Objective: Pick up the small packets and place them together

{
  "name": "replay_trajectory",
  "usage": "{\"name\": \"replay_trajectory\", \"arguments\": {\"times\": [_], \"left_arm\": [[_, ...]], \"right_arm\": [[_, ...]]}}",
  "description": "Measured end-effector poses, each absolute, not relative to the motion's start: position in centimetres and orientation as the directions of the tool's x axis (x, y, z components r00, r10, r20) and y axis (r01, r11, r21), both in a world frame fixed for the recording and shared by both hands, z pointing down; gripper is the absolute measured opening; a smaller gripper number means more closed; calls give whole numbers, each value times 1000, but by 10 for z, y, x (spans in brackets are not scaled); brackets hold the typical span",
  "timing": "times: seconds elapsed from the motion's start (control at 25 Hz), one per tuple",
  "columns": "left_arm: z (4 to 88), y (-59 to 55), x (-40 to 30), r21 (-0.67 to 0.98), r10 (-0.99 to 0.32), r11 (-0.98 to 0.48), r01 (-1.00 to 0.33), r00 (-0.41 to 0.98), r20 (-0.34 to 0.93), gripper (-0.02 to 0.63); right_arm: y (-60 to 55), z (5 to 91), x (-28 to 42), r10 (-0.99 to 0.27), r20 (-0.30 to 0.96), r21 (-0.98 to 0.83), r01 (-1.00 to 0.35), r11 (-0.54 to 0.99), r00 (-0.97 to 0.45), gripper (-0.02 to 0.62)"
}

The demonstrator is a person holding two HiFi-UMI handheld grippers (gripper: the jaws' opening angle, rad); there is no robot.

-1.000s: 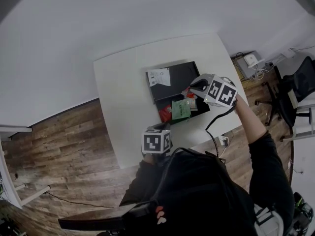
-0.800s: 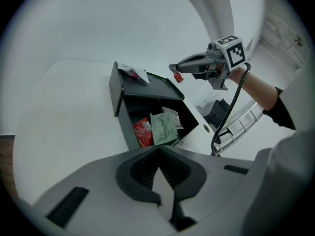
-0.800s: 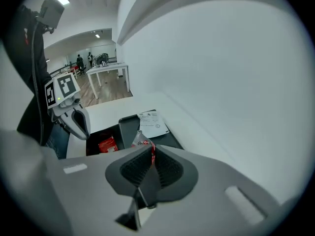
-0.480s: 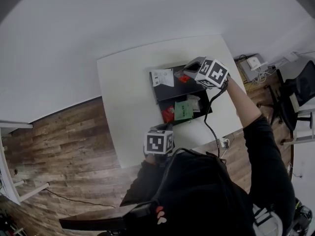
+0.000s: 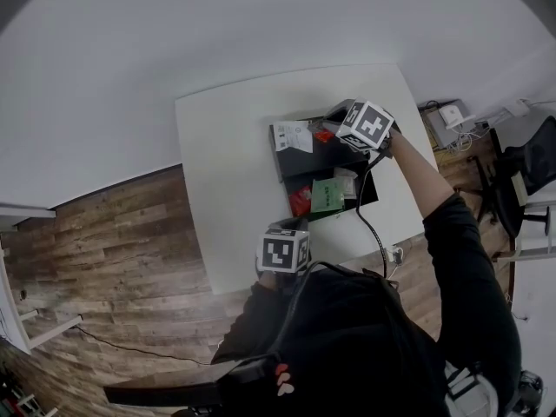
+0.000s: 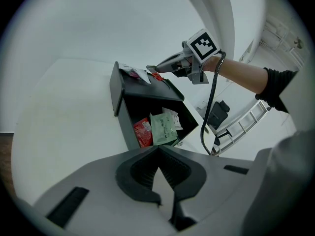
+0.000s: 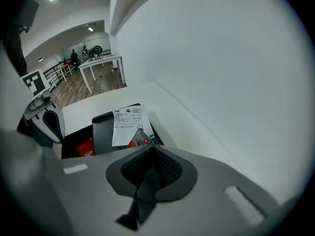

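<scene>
Right gripper (image 7: 149, 148) is found clamped on a red packet (image 7: 140, 139), its jaws having just been closing, over the black tray's (image 5: 300, 162) far half, at 3 o'clock of the white paper slip (image 5: 292, 135). Left gripper (image 6: 157, 149) is seen shut and empty at the tray's 7 o'clock. A green packet (image 5: 327, 195), a second red packet (image 5: 301, 201) and a white packet (image 5: 346, 181) are seen together in the tray's near half.

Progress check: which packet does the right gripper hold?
The small red packet by the white slip; jaws have just been closing on it. Others lie loose.
</scene>
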State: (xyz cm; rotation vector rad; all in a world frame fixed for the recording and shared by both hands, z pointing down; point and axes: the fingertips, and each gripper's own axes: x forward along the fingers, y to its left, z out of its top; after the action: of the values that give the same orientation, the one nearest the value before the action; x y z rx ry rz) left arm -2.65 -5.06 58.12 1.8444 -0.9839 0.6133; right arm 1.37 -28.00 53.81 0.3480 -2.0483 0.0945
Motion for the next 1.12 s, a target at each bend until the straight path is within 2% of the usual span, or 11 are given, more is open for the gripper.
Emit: {"name": "replay_trajectory", "arguments": {"times": [0.56, 0.8, 1.12], "left_arm": [[583, -50, -26, 498, -360, -261, -827, 562, 745, -2], [582, -51, -27, 503, -356, -263, -823, 567, 743, -2], [582, -53, -26, 501, -354, -262, -825, 565, 745, -2]], "right_arm": [[-281, 557, 14, -176, 891, 40, -313, 949, -418, 15], [-282, 554, 18, -156, 902, 31, -301, 953, -403, 118], [-272, 504, 32, -206, 868, 102, -245, 964, -452, 124]]}}
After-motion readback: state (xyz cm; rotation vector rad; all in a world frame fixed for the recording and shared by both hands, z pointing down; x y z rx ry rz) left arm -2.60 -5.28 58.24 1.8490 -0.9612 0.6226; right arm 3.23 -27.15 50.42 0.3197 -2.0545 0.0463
